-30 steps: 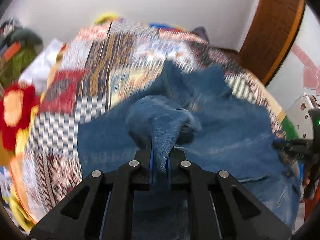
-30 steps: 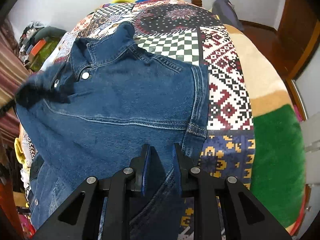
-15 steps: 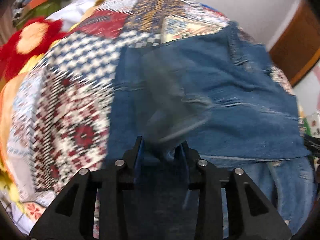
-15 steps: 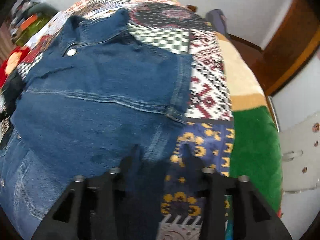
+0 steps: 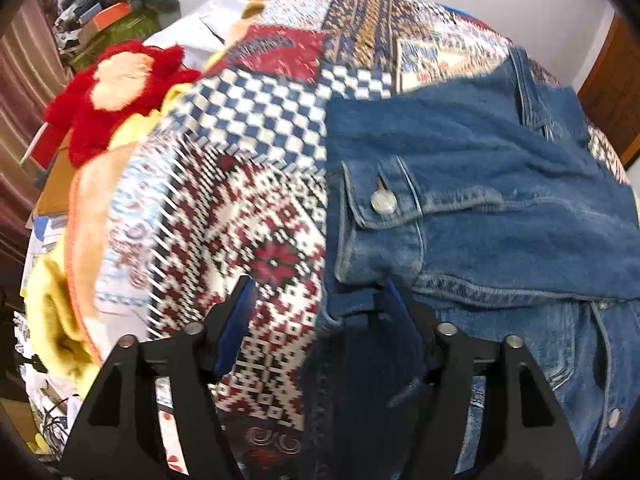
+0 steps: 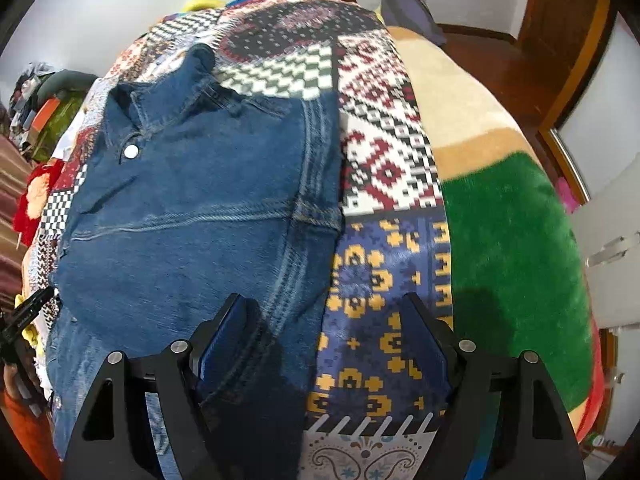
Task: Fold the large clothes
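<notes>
A second ago my left gripper [image 5: 320,304] pinched a sleeve and my right gripper [image 6: 326,322] held the side of the denim jacket [image 6: 192,200]. Now both stand wide open and hold nothing. The jacket lies on the patchwork blanket [image 6: 384,152], sleeves folded in, so I judge the crosswise fold comes next.

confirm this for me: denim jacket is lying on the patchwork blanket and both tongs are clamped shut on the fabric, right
Not quite. The denim jacket does lie on the patchwork blanket, but both tongs are open. The left wrist view shows the left tongs spread wide, holding nothing, and the right wrist view shows the same for the right tongs.
</notes>
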{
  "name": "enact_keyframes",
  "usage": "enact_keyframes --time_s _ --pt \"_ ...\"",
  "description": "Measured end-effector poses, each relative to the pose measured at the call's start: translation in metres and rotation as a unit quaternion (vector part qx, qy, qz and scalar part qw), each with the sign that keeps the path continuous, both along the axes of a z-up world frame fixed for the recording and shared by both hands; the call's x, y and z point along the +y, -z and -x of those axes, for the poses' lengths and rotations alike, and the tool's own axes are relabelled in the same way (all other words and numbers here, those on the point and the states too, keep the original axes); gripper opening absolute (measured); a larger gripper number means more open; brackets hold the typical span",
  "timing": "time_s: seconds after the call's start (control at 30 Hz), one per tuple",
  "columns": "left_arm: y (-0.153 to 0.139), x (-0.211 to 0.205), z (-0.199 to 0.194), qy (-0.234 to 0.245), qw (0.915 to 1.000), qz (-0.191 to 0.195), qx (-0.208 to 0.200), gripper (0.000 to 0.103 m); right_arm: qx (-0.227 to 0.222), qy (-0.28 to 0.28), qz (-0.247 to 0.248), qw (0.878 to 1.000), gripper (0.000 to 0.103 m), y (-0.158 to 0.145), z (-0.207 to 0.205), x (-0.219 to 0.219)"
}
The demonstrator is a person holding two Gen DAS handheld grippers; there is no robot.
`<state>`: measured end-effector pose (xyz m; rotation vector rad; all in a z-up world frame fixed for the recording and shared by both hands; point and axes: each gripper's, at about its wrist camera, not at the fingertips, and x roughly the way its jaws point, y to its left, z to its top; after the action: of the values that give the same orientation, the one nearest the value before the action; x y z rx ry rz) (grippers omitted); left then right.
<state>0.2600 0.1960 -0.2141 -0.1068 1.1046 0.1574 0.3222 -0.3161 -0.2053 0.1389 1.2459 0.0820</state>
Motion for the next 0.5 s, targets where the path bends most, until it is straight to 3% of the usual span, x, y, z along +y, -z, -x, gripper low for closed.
enact_keyframes --time_s 0.17,0.27,0.5 --pt "-0.028 0.012 -0.015 -0.007 0.9991 -0.004 -0.041 0.088 -0.027 -0.004 -0.015 1.000 0.077 -0.021 -0.009 0.006" --pt "-0.038 0.019 -0.034 -0.012 0.9983 0.008 -0.056 0.091 -0.043 -0.004 -0.029 0.999 0.077 -0.034 -0.018 0.008" --pt "-0.012 0.027 -0.088 -0.015 0.9987 0.043 -0.022 0.092 -0.063 -0.005 -0.049 0.997 0.077 -0.041 -0.050 0.006"
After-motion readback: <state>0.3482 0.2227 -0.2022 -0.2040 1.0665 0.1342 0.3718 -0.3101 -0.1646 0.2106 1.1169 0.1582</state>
